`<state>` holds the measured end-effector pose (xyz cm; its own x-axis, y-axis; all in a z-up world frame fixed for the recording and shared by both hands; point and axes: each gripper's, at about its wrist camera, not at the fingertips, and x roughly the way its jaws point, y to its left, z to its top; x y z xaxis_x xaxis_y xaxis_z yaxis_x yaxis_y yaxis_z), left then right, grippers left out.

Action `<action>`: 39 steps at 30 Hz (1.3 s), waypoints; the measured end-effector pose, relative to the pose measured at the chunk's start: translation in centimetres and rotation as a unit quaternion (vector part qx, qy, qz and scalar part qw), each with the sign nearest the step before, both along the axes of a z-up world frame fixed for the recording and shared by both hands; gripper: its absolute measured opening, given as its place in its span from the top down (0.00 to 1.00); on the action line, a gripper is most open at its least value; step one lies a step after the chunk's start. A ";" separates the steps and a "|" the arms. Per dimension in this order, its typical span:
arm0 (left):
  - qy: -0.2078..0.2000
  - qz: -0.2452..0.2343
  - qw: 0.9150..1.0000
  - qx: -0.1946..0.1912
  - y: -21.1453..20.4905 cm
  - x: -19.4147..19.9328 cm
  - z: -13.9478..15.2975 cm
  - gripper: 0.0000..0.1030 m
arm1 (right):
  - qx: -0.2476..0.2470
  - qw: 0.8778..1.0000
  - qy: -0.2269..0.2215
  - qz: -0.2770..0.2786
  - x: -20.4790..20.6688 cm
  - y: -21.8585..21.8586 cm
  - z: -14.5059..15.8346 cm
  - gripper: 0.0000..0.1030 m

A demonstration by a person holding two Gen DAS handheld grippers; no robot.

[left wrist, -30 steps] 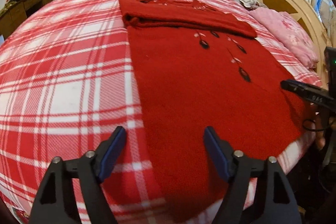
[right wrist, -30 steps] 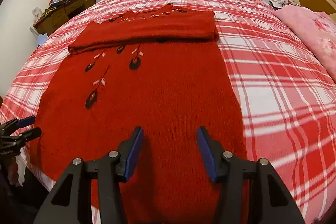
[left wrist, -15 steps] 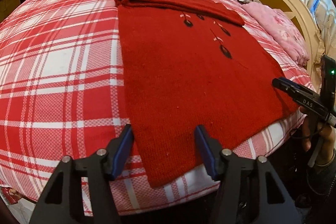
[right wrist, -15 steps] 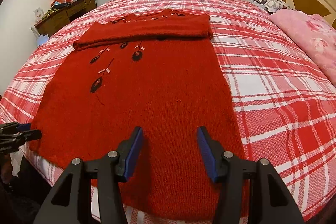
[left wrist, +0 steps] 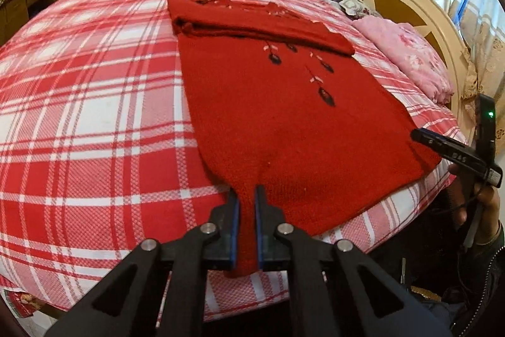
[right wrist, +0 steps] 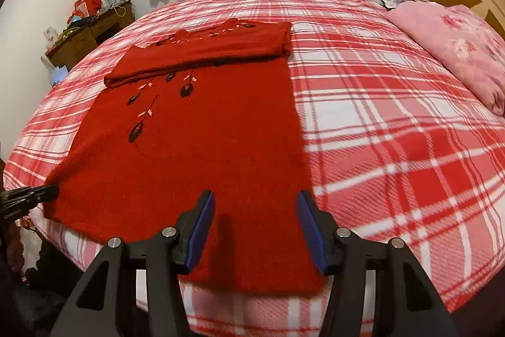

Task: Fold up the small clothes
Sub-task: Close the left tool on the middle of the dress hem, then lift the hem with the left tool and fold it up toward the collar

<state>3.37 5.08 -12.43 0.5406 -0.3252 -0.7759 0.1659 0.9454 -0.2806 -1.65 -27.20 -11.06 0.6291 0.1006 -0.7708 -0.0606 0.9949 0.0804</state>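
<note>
Left tool (left wrist: 246, 204) clamped tight, fabric pinched between pads. Right tool (right wrist: 256, 218) spread wide, hovering low.

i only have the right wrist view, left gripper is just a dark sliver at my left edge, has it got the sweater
Observer: Yes. The left gripper is shut on the red sweater, at the near left corner of its hem.
Operator: is the cloth bunched up there
Observer: Yes, it gathers into a narrow ridge running into the jaws. The rest of it lies flat on the plaid bed.
</note>
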 end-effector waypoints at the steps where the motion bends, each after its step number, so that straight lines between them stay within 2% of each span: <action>1: 0.002 0.000 1.000 0.000 0.0 0.0 -0.1 0.91 | -0.001 1.000 0.001 -0.001 -0.2 -0.1 0.0 0.46; 5: 0.006 0.002 1.000 -0.008 0.1 -0.1 -0.2 0.91 | -0.012 1.000 -0.001 -0.017 -1.1 -0.8 0.3 0.46; 11: 0.004 0.003 1.000 -0.012 0.3 -0.4 -0.1 0.92 | 0.032 0.999 0.021 -0.021 -1.6 -2.1 -0.3 0.48; 12: 0.004 0.003 1.000 -0.012 0.3 -0.5 -0.2 0.92 | 0.047 0.998 0.027 -0.014 -1.7 -2.2 -0.4 0.51; 14: 0.002 0.003 1.000 -0.014 0.4 -0.6 0.0 0.92 | 0.058 0.998 0.036 -0.008 -1.9 -2.2 -0.8 0.77; 16: -0.004 0.002 1.000 -0.019 0.6 -0.8 0.2 0.92 | 0.059 0.997 0.037 -0.015 -2.0 -2.6 -1.0 0.91; 18: -0.010 0.001 1.000 -0.021 0.7 -1.0 0.5 0.92 | 0.098 0.995 0.028 -0.019 -2.4 -3.5 -0.7 0.92; 20: -0.012 0.002 1.000 -0.024 1.0 -1.2 0.6 0.92 | 0.115 0.993 0.010 -0.014 -2.9 -3.8 0.1 0.93; 24: -0.018 0.005 0.999 -0.040 1.5 -1.6 1.2 0.92 | 0.119 0.993 -0.006 -0.005 -3.8 -3.6 0.9 0.93; 28: -0.026 0.004 0.999 -0.044 1.7 -2.0 1.9 0.92 | 0.150 0.988 -0.015 0.015 -4.6 -3.6 1.6 0.94; 33: -0.042 0.001 0.998 -0.043 1.8 -2.3 2.9 0.92 | 0.163 0.986 -0.008 0.025 -4.2 -3.6 1.1 0.94; 37: -0.031 0.009 0.998 -0.045 2.3 -2.1 2.0 0.92 | 0.220 0.976 -0.009 0.007 -3.8 -5.4 0.7 0.94; 39: -0.012 0.007 0.998 -0.056 2.5 -1.6 1.1 0.92 | 0.229 0.973 -0.017 -0.004 -3.6 -6.0 1.0 0.94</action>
